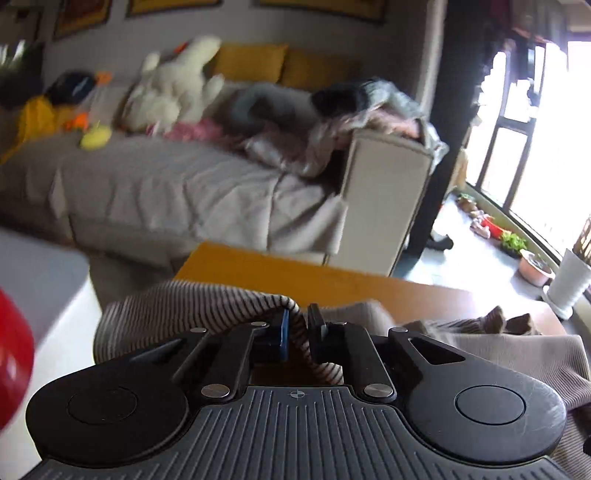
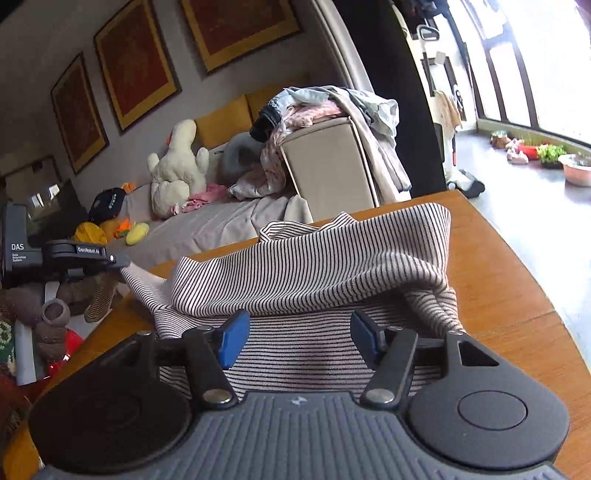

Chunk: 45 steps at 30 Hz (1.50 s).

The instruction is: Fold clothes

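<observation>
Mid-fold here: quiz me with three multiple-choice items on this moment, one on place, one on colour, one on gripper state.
1. The striped garment lies on:
A. the sofa
B. the wooden table
C. the floor

2. The pads on the right hand-held gripper are:
A. blue
B. green
C. white

3. The left hand-held gripper is:
A. open over the table
B. shut on nothing
C. shut on striped cloth

Answers: 1 B, wood shows beneath and beside it; 2 A, both pads show blue; 3 C, striped fabric is pinched between its fingers.

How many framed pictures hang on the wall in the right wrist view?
3: left one, middle one, right one, in a row above the sofa. More may lie beyond the frame.
</observation>
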Each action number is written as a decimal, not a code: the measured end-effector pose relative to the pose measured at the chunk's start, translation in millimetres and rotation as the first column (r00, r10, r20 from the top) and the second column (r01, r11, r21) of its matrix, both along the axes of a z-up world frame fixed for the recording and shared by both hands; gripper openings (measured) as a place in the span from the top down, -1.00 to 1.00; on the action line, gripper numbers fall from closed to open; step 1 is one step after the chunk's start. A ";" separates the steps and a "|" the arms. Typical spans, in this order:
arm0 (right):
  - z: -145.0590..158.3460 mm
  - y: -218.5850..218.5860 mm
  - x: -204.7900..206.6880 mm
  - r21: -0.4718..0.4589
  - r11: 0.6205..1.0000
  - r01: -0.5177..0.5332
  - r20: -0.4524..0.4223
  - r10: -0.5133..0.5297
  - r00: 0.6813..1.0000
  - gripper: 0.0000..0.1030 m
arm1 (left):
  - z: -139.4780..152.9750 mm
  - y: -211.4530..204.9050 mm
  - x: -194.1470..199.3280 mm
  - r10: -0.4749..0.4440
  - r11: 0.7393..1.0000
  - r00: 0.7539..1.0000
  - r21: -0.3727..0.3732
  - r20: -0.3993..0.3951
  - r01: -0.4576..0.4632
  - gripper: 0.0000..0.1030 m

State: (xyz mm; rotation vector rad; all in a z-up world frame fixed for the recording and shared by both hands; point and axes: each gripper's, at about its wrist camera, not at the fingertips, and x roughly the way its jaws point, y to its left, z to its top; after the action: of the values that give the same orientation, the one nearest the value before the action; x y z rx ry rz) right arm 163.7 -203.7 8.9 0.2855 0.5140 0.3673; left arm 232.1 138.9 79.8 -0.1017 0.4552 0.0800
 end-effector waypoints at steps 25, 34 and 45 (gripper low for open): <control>-4.3 -19.5 -3.0 0.151 0.986 0.074 0.036 -0.080 0.996 -0.46 | -20.4 -7.7 -57.6 0.025 0.955 0.994 -0.291 -0.109 -0.056 -0.41; 23.6 82.0 -16.1 -0.375 0.901 -0.218 0.118 0.280 0.953 0.16 | -39.7 15.6 -91.7 0.000 0.984 0.983 -0.173 -0.182 -0.032 -0.39; 10.4 283.9 -9.7 -0.761 0.429 -0.487 -0.021 0.733 0.680 0.16 | -37.9 86.1 -104.5 0.072 0.968 0.979 -0.225 -0.191 -0.115 -0.75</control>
State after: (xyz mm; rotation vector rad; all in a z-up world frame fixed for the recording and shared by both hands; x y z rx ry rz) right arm 154.0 80.2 19.3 -0.7905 0.3867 0.8968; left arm 127.6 225.0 41.8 -0.3513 0.6417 0.1292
